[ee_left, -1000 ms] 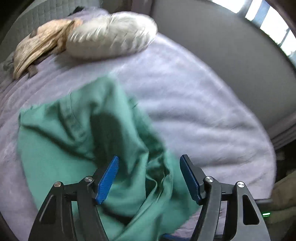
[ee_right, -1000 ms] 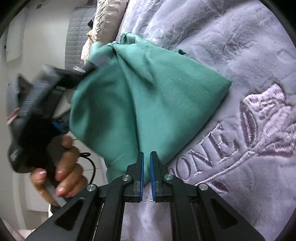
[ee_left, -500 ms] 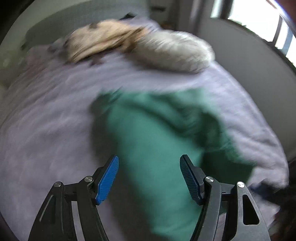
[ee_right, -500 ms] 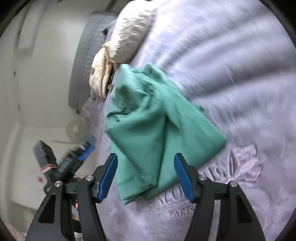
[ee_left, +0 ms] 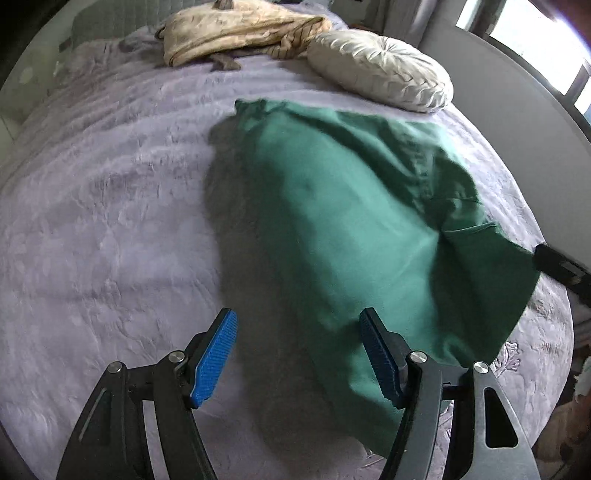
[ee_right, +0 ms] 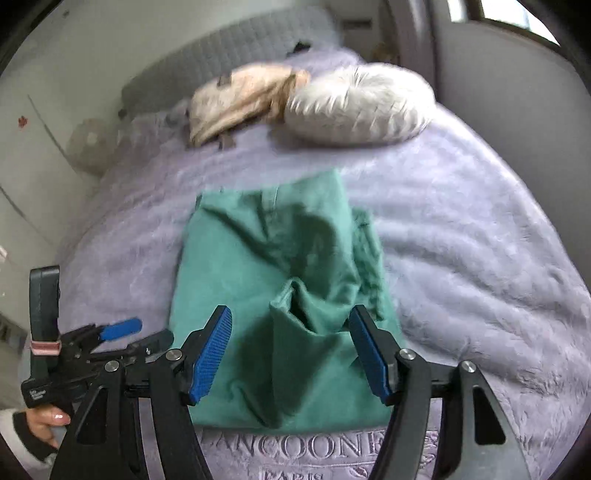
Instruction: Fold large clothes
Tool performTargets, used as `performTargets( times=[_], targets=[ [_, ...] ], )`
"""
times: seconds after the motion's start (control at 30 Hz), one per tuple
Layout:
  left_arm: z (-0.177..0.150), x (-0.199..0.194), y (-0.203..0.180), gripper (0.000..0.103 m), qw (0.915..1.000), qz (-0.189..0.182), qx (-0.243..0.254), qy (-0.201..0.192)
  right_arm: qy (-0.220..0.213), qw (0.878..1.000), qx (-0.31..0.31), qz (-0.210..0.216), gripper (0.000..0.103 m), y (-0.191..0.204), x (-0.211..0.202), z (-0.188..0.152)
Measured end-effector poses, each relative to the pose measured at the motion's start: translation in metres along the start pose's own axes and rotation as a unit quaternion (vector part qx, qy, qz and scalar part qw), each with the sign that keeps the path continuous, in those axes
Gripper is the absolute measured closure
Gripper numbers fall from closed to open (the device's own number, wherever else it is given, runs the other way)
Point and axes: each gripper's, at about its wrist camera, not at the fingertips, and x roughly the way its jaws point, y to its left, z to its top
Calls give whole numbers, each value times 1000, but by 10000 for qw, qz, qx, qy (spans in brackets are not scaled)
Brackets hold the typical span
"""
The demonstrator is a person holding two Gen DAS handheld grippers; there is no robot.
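While both pairs of tongs stand with their blue-padded jaws spread wide and nothing between them, the green cotton garment lies folded into a rough rectangle on the lilac plush bedspread, near the foot edge of the bed where embroidered lettering runs along the blanket just below the cloth. From the right wrist view, the right gripper hovers over the near half of the garment, whose top layer is rumpled with a raised pucker in the middle. Off to its left, the left gripper shows at the bedside, held by a hand with pink nails. From the left wrist view, the left gripper hangs above the bedspread beside the garment's left edge, its right pad over the cloth. At the head of the bed, a round white pleated cushion sits next to a crumpled beige blanket, well apart from the garment.
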Motion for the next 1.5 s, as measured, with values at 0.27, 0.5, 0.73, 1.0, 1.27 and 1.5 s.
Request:
performTargets(
  times=[0.27, 0.5, 0.73, 1.0, 1.27, 1.5],
  targets=[
    [-12, 2, 1, 16, 9999, 71, 112, -65, 766, 9960, 377, -256, 98, -51, 33, -14],
    [-23, 11, 4, 9, 9998, 33, 166, 56, 1318, 9697, 2026, 367, 99, -117, 60, -76],
    [-19, -10, 9, 9, 9998, 11, 194, -57, 426, 9742, 2185, 377, 56, -132, -9, -54],
    [-30, 2, -10, 9, 9996, -45, 214, 176, 611, 9856, 1252, 956, 57, -94, 58, 42],
    [-44, 18, -11, 6, 9997, -211, 93, 88, 1129, 9880, 986, 371, 98, -105, 129, 58],
    [-41, 6, -10, 3, 9997, -3, 92, 218, 1166, 9792, 1497, 724, 95, -130, 122, 50]
  ],
)
